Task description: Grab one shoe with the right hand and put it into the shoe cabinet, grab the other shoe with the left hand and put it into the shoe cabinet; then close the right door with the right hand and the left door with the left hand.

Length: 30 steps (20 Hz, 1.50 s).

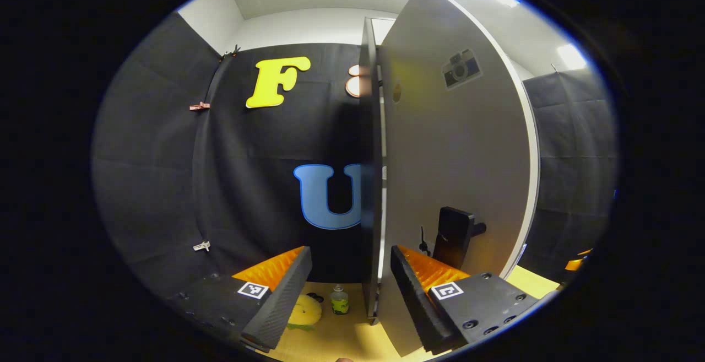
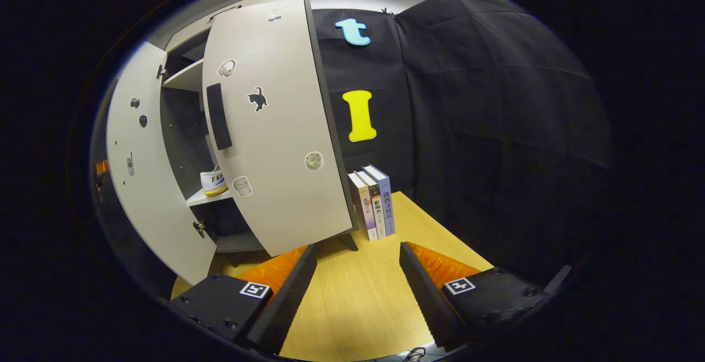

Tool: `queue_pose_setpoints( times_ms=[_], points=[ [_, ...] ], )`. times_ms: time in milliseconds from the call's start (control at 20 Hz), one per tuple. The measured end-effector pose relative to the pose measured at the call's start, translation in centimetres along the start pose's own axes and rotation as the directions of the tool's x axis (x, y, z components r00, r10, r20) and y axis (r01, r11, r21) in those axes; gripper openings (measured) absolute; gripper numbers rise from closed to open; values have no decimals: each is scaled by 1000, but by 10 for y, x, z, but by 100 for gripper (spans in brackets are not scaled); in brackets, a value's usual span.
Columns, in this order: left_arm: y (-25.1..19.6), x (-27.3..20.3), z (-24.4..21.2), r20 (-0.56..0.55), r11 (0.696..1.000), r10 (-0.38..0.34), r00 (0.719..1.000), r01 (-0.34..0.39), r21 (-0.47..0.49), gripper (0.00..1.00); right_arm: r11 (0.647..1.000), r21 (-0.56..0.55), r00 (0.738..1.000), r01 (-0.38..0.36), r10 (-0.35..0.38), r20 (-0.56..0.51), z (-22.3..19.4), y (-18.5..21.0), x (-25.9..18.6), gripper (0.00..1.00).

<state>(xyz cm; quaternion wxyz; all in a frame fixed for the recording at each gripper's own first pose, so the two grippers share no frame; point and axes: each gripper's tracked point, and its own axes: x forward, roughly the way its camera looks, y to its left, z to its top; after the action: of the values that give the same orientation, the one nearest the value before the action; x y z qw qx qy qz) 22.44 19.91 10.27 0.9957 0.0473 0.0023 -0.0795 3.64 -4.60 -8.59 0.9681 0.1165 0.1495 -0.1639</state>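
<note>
With both sets of tongs spread apart and empty, one shoe (image 2: 213,183) sits on the cabinet (image 2: 184,78) shelf; the second is probably hidden inside. Left tongs (image 1: 352,290) straddle the left door (image 1: 457,174) edge. Right tongs (image 2: 358,290) hover over the table (image 2: 358,307); the right door (image 2: 275,130) remains open.
</note>
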Motion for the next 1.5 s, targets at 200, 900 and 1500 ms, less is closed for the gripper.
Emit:
queue_pose_setpoints(
  times_ms=[200,900,1500],
  points=[
    [-45,2,1,12,999,49,999,-48,-20,91,1000,3,1000,-16,16,9,10,-10,13,98],
    [-192,-27,-25,33,991,16,999,-21,133,98,995,-28,994,-97,98,49,42,-17,24,98],
    [-228,-101,-62,32,999,-26,999,27,-25,96,958,-176,967,-228,245,77,40,38,-14,98]
  ],
)
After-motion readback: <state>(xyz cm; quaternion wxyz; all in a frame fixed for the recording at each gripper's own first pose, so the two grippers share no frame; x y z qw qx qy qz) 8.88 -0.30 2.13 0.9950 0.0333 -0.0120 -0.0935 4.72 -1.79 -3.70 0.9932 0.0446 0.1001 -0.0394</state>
